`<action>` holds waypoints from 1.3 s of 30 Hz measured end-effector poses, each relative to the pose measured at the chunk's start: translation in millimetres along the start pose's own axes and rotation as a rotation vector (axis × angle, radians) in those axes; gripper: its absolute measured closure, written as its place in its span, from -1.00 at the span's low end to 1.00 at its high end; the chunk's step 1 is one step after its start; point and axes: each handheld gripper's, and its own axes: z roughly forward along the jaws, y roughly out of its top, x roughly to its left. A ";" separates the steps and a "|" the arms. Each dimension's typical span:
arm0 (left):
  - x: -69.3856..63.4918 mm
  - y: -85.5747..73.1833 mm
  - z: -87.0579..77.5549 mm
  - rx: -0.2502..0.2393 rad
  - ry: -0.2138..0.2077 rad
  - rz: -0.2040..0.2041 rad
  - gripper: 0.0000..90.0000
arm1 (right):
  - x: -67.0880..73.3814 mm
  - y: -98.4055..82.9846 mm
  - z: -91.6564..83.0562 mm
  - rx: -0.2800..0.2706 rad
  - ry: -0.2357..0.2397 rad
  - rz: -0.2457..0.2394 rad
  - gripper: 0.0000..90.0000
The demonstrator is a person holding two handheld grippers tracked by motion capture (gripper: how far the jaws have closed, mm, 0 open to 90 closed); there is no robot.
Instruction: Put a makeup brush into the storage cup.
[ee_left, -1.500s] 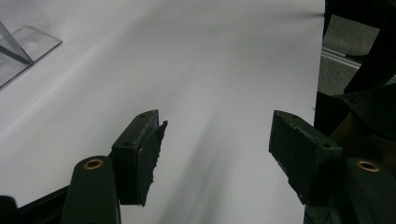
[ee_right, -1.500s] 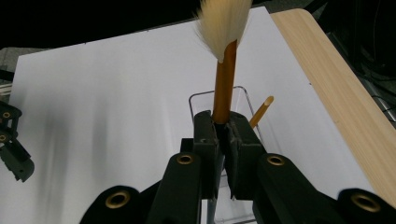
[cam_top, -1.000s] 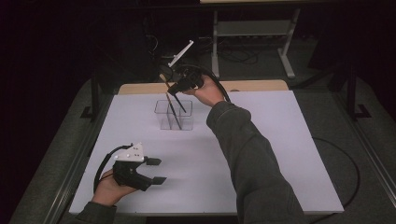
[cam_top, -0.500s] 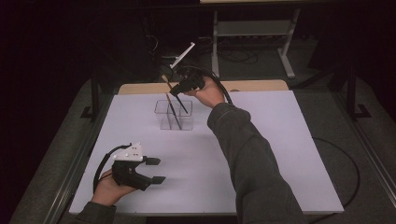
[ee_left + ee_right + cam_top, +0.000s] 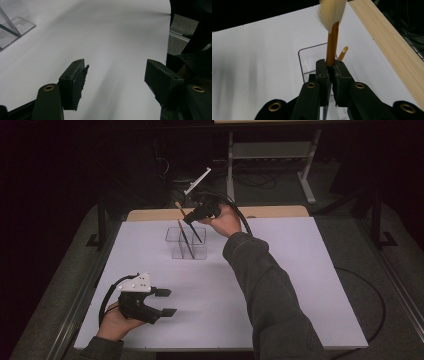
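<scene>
My right gripper (image 5: pixel 190 219) is raised over the far middle of the white table (image 5: pixel 280 270) and is shut on a brush (image 5: pixel 332 42). The brush has an orange-brown handle and pale bristles that point up past the jaws (image 5: pixel 331 65). It leans over a clear plastic container (image 5: pixel 186 244), and its dark lower end reaches down into it. A second brush (image 5: pixel 185 239) stands tilted in the container; its tan tip (image 5: pixel 343 52) shows beside the held handle. My left gripper (image 5: pixel 167 302) rests low at the front left, held by a hand. It (image 5: pixel 116 75) is open with nothing between its jaws.
A wooden strip (image 5: pixel 270 212) runs along the table's far edge. Behind it, a metal stand (image 5: pixel 270 155) and cables stand on the dark floor. A corner of the container (image 5: pixel 12 25) lies off to the upper left in the left gripper view. Metal rails (image 5: pixel 80 300) border the table's sides.
</scene>
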 end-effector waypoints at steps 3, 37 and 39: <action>-0.5 0.2 -0.5 -0.003 0.000 -0.003 -0.28 | 0.2 -0.9 0.2 0.000 -0.002 0.005 0.85; 1.3 -0.9 -0.5 -0.001 0.009 -0.007 -0.28 | -1.8 -26.8 14.2 0.014 0.010 0.026 0.85; 1.4 -0.7 -0.7 -0.002 0.010 -0.005 -0.28 | -1.5 -28.1 15.5 0.016 0.010 0.025 0.85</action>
